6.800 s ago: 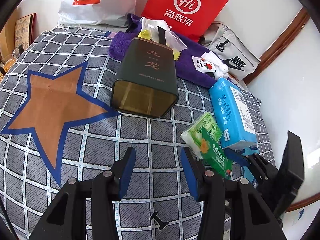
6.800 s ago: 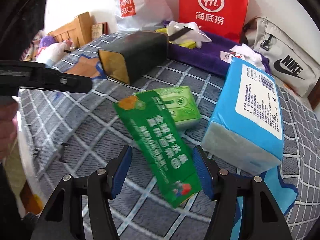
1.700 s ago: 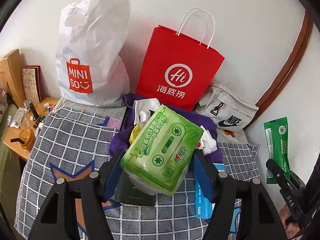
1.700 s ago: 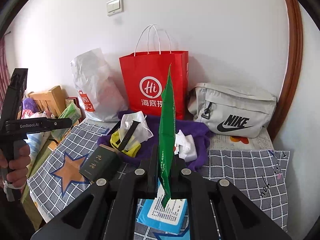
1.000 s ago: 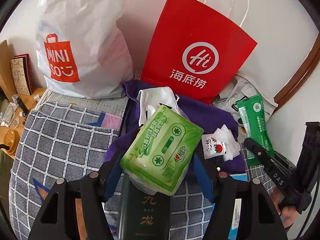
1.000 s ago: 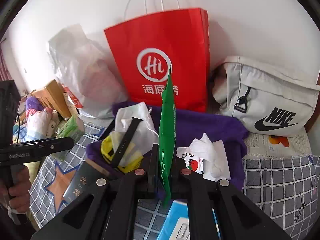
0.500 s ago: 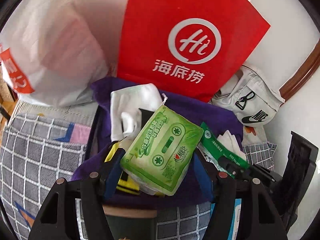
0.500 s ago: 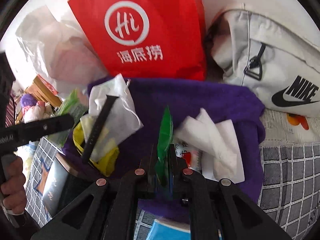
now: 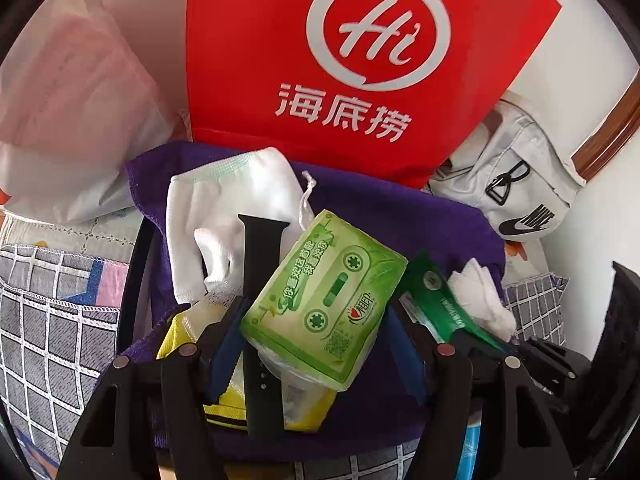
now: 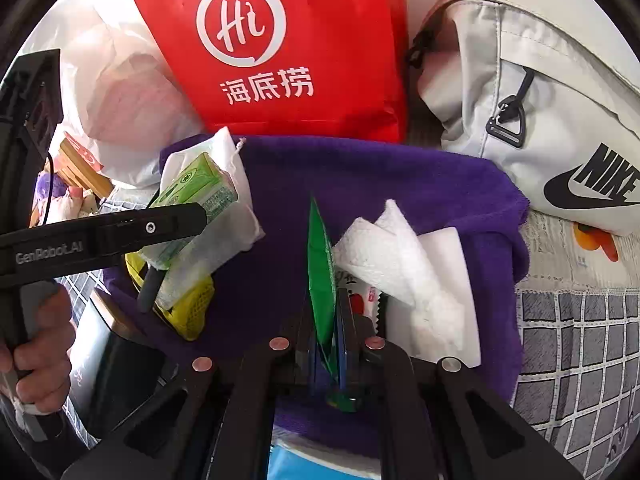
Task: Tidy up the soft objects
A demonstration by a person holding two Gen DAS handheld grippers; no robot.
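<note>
My left gripper [image 9: 316, 344] is shut on a light green tissue pack [image 9: 324, 300] with a cassette print, held just above the purple towel [image 9: 420, 216]. In the right wrist view the same green tissue pack [image 10: 192, 196] shows at the left, above the pile, with the left gripper [image 10: 176, 216]. My right gripper [image 10: 326, 328] is shut on a thin dark green sachet [image 10: 320, 264] standing on edge over the purple towel [image 10: 360, 176]. From the left wrist view, the green sachet [image 9: 444, 304] lies low against the towel beside crumpled white tissues [image 9: 480, 296].
On the towel lie a white drawstring pouch [image 9: 224, 200], a black strap [image 9: 256, 264], a yellow packet [image 9: 224, 400] and white tissues [image 10: 400, 256]. Behind stand a red paper bag [image 9: 340, 60], a white plastic bag [image 9: 72, 80] and a grey Nike pouch [image 10: 540, 100]. A dark tin [image 10: 116, 360] lies left.
Both grippers have sunk toward the purple towel and closer to the red bag. The green sachet has come down from upright height to just over the towel. Both grips are unchanged.
</note>
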